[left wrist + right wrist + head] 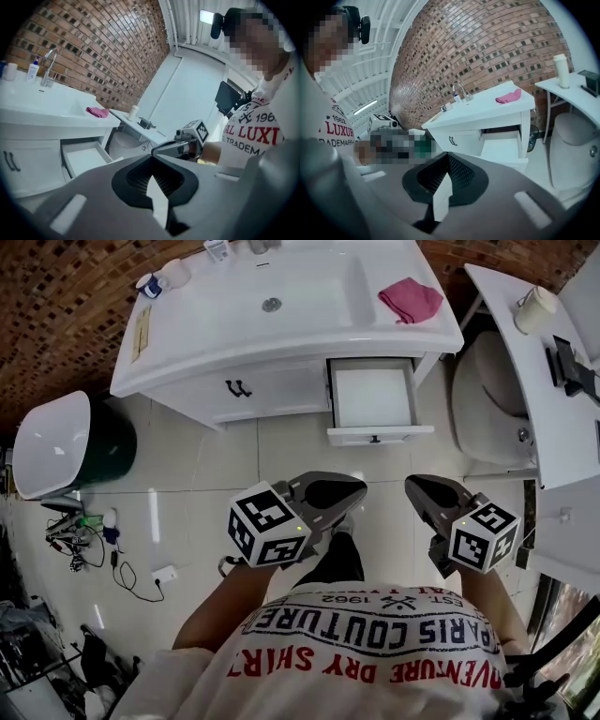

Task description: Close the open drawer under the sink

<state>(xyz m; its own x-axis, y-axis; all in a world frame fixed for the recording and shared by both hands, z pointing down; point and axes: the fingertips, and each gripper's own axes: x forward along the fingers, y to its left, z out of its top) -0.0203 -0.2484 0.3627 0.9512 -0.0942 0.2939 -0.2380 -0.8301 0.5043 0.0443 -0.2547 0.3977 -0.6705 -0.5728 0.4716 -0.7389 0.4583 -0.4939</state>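
I take the sink vanity (206, 343) as my landmark. The drawer (373, 397) stands pulled well out of the vanity's right-hand end, beside the cupboard doors (239, 387). It sits below the corner of the top where a pink cloth (410, 299) lies, to the right of the basin (272, 292). The drawer's white inside is bare, and its front panel juts out over the floor (281, 446). Both of my tools hang in front of the vanity, over the tiles, apart from the drawer. The left gripper (151, 158) has its jaws brought together, the tips meeting, with nothing caught in them; only the oval hollow behind the tips is left. In its own view the drawer sits to the left of those tips and farther off, with the vanity top above it. The right gripper (447, 155) is the same: jaws closed tip to tip, nothing held. From its view the drawer lies beyond the tips and off to their right, under the vanity's cloth end. In the head view the two sets of tips point towards the vanity and lean in towards each other a little. The drawer front lies ahead of the gap between them, with a strip of tile separating it from both. A toilet (492, 399) stands just off the vanity's right side, and a green bin (112, 442) with a white lid stands off its left side.
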